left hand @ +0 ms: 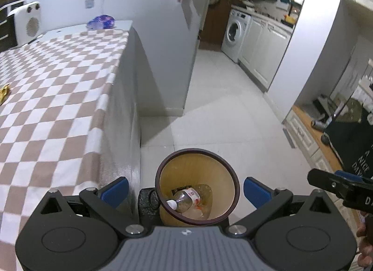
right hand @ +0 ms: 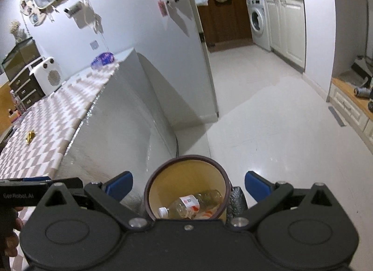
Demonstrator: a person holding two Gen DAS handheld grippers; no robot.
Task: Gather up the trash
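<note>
A round tan trash bin (left hand: pixel 218 173) with a dark rim stands on the floor beside the table; it also shows in the right wrist view (right hand: pixel 186 177). Inside lies a clear plastic bottle (left hand: pixel 186 198) with a white cap, seen too in the right wrist view (right hand: pixel 186 204), on other scraps. My left gripper (left hand: pixel 185 189) is open and empty above the bin. My right gripper (right hand: pixel 188 185) is open and empty above the bin too. A gold wrapper (left hand: pixel 4 92) lies on the checkered tablecloth (left hand: pixel 58 89); it also shows in the right wrist view (right hand: pixel 29 136).
A purple bag (left hand: pixel 101 21) lies at the table's far end beside a white heater (left hand: pixel 26 22). A washing machine (left hand: pixel 234 34) and white cabinets (left hand: pixel 263 49) line the kitchen beyond. A dark textured object (left hand: pixel 148 203) sits against the bin. White tiled floor (left hand: pixel 221 107) stretches ahead.
</note>
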